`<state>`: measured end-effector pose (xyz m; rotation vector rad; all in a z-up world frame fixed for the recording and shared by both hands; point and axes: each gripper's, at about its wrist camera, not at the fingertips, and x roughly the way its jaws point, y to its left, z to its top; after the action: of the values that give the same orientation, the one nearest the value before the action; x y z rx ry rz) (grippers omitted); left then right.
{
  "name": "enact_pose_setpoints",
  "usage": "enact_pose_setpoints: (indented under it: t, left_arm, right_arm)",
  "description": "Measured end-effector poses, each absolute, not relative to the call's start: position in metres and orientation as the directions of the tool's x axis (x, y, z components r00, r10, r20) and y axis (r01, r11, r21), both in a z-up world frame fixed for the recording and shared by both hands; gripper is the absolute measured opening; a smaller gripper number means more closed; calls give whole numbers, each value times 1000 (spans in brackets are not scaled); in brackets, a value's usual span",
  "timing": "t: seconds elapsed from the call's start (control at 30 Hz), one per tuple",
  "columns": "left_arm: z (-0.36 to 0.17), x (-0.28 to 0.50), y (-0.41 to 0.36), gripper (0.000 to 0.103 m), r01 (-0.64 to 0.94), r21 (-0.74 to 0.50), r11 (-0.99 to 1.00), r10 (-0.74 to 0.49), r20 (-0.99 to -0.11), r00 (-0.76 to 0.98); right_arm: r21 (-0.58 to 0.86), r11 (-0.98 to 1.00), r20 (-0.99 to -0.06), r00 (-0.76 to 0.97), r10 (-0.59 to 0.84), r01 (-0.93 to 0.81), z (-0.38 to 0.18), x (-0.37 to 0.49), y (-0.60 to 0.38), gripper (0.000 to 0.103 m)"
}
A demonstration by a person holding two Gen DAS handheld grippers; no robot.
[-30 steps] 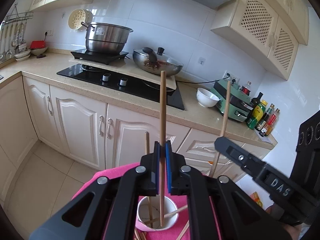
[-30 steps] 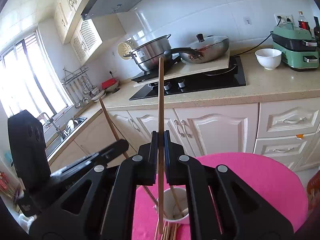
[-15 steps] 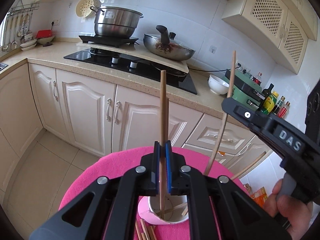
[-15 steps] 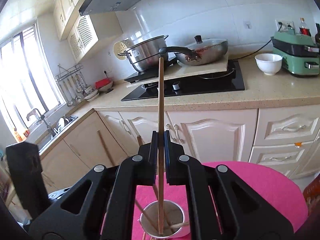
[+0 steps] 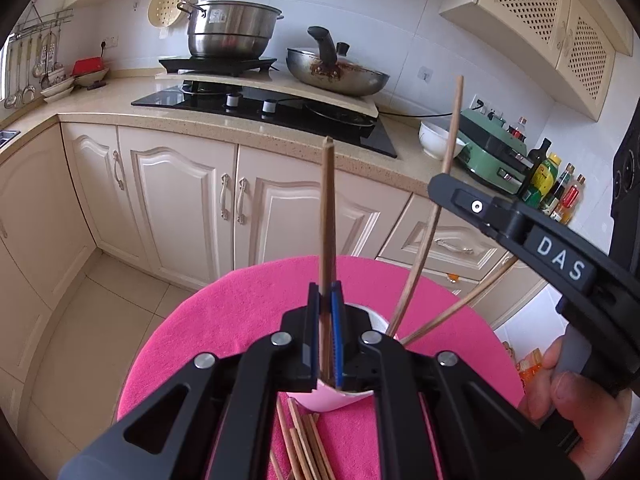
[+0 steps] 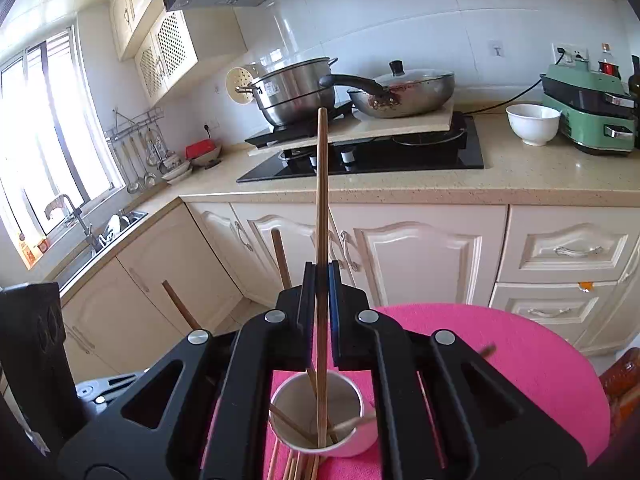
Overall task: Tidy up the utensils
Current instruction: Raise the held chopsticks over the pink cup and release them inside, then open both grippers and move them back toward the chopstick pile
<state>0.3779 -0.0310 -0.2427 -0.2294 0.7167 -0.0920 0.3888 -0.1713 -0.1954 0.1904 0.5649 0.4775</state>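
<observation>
Gripping a dark wooden chopstick (image 5: 328, 216) upright between blue-padded jaws, the left gripper (image 5: 327, 340) hovers right over the white cup (image 5: 336, 398) on the round pink table (image 5: 224, 332), with loose chopsticks (image 5: 304, 444) lying on the cloth just in front of the cup. Further right, the right gripper (image 6: 320, 312) is clamped on a lighter chopstick (image 6: 321, 208), its lower end inside the same cup (image 6: 320, 416) among others leaning there.

the left gripper (image 5: 327, 336) hides most of the cup (image 5: 332, 398); loose chopsticks (image 5: 304, 444) at six o'clock run off the edge.
</observation>
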Motion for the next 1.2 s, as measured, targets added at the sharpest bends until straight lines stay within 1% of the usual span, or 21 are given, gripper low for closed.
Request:
enact_pose_setpoints:
  t: [0.2, 0.23, 0.27, 0.3, 0.33, 0.67, 1.2]
  left_arm:
    - [-243, 373, -30, 7, 2, -240, 971, -165, -661, 732]
    - [-242, 373, -31, 10, 2, -239, 971, -165, -663, 730]
    - [-242, 371, -31, 21, 3, -238, 971, -165, -666, 727]
    - [-242, 370, -32, 26, 2, -236, 972, -164, -667, 727]
    - [-241, 367, -32, 28, 0, -234, 972, -160, -663, 731]
    - [-232, 349, -19, 29, -39, -210, 977, -112, -659, 744]
    - [-232, 320, 5, 29, -94, -178, 979, -56, -689, 723]
  right_arm:
    - [294, 882, -487, 736, 470, -368, -198, 375, -177, 7]
    - [291, 883, -489, 737, 467, -367, -199, 372, -178, 7]
    - [288, 885, -490, 737, 465, -367, -199, 370, -178, 7]
    - [284, 886, -493, 737, 463, -367, -199, 368, -178, 7]
    - [282, 887, -495, 736, 462, -367, -200, 366, -178, 7]
    - [240, 897, -520, 731, 441, -371, -207, 346, -176, 7]
    - [199, 909, -589, 696, 410, -366, -233, 330, -169, 7]
